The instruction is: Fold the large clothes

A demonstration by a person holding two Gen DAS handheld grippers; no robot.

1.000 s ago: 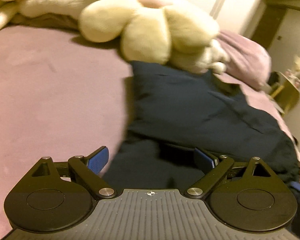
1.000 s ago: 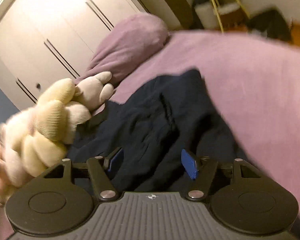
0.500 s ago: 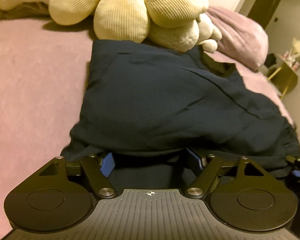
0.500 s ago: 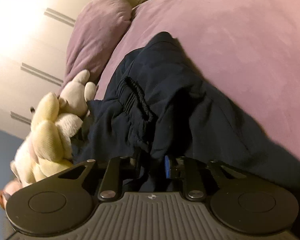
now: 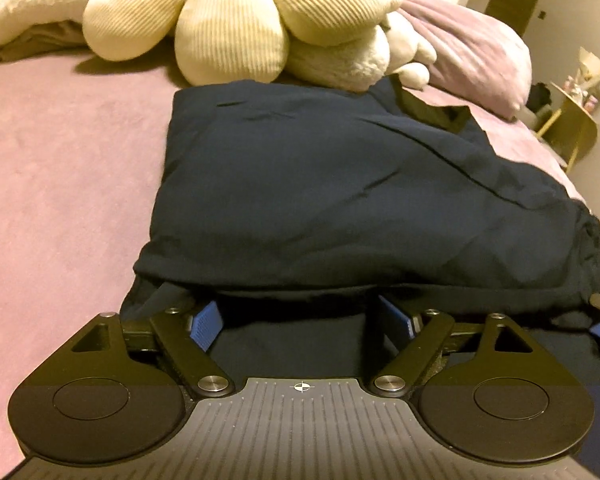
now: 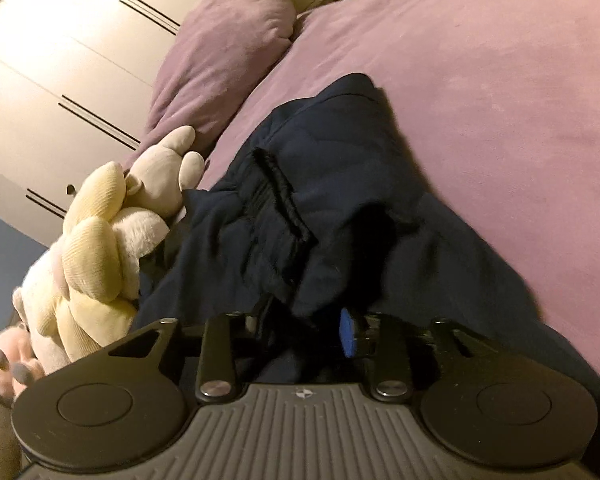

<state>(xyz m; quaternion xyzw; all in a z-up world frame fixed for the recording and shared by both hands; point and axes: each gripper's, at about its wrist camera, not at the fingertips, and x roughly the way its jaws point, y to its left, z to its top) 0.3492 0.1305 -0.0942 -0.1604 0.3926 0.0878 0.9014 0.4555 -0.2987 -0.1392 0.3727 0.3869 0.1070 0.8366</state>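
A dark navy garment (image 5: 340, 184) lies folded over on the purple bed (image 5: 60, 168). My left gripper (image 5: 300, 318) is open, its blue pads on either side of the garment's near edge, with the upper layer draped over the fingertips. My right gripper (image 6: 312, 326) is shut on a bunched fold of the same garment (image 6: 300, 216), near its elastic waistband (image 6: 280, 196). One blue pad (image 6: 349, 332) shows; the other is hidden by cloth.
A cream flower-shaped plush toy (image 5: 236, 12) lies right behind the garment, touching its far edge; it also shows in the right wrist view (image 6: 96, 248). A purple pillow (image 5: 472, 44) sits beyond it. A small yellow side table (image 5: 572, 128) stands off the bed. White wardrobe doors (image 6: 60, 60) are behind.
My right gripper has closed on the garment's waistband fold and stays there. My left gripper has moved forward to the garment's near edge, still open.
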